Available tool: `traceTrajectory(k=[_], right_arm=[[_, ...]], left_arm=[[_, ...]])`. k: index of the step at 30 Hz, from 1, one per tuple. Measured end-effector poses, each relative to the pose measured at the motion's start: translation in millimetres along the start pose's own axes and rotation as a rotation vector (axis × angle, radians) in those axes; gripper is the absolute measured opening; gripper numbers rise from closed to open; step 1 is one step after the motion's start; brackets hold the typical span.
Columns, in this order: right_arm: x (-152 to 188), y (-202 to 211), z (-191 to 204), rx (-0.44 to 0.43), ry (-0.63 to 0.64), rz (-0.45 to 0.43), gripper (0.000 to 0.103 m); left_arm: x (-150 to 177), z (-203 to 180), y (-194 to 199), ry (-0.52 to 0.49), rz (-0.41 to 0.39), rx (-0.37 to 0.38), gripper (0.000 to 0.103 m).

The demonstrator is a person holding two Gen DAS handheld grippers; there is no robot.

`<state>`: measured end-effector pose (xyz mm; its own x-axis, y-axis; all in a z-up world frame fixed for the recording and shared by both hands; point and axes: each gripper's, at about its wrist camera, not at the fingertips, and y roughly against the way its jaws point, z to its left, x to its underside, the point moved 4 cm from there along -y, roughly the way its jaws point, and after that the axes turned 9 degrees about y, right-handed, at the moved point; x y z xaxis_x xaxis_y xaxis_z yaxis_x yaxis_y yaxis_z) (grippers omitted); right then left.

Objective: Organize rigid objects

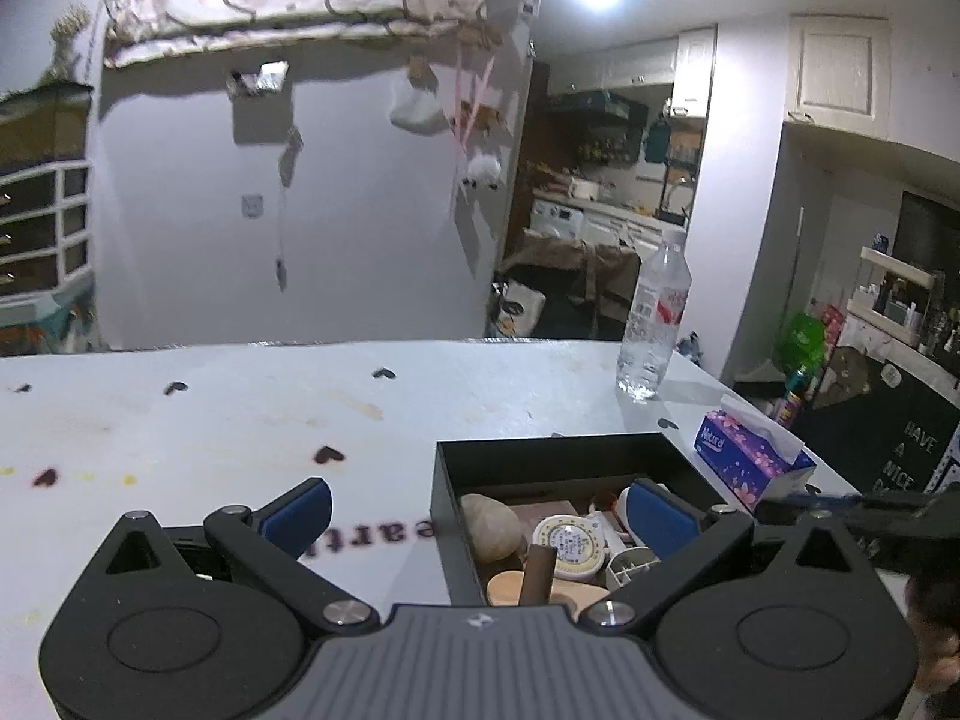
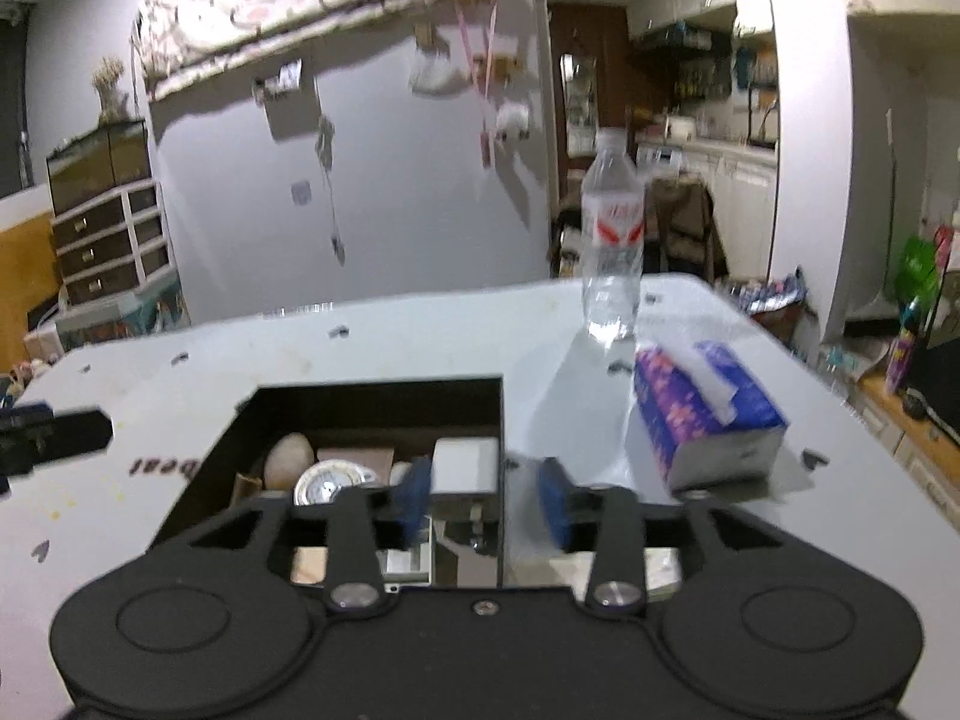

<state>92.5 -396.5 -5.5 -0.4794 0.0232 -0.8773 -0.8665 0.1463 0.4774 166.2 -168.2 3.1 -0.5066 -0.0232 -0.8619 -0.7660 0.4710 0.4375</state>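
Black-walled, an open box (image 1: 447, 498) is seen on the white table (image 1: 210, 420) and serves as the landmark. Inside it a pale stone (image 1: 491, 525), a round yellow-rimmed tin (image 1: 567, 543), a brown cylinder (image 1: 537, 576), a wooden disc (image 1: 507, 588) and a white block (image 2: 467, 467) are gathered. The left gripper (image 1: 480, 516) is spread wide and empty, one blue pad over the table left of the box, the other above its contents. The right gripper (image 2: 486, 501) is held over the box's right wall, its jaws parted with nothing pressed between them. A purple tissue pack (image 2: 702, 414) lies just right of the box; a clear water bottle (image 2: 612, 240) stands beyond it, near the table's far edge.
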Motion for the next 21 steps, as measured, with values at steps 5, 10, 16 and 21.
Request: traceTrajectory(k=[5, 10, 16, 21], right_arm=[[8, 27, 3, 0.006, 0.007, -0.062, 0.073], [25, 47, 11, 0.017, 0.034, -0.078, 0.084], [42, 75, 18, 0.034, 0.053, -0.114, 0.096], [51, 89, 21, 0.047, 0.07, -0.125, 0.1]], left_arm=[[16, -1, 23, 0.003, -0.041, -0.04, 0.103], [34, -4, 43, -0.003, -0.085, -0.117, 0.103], [56, -6, 68, -0.001, -0.096, -0.15, 0.103], [70, -8, 86, -0.008, -0.105, -0.181, 0.103]])
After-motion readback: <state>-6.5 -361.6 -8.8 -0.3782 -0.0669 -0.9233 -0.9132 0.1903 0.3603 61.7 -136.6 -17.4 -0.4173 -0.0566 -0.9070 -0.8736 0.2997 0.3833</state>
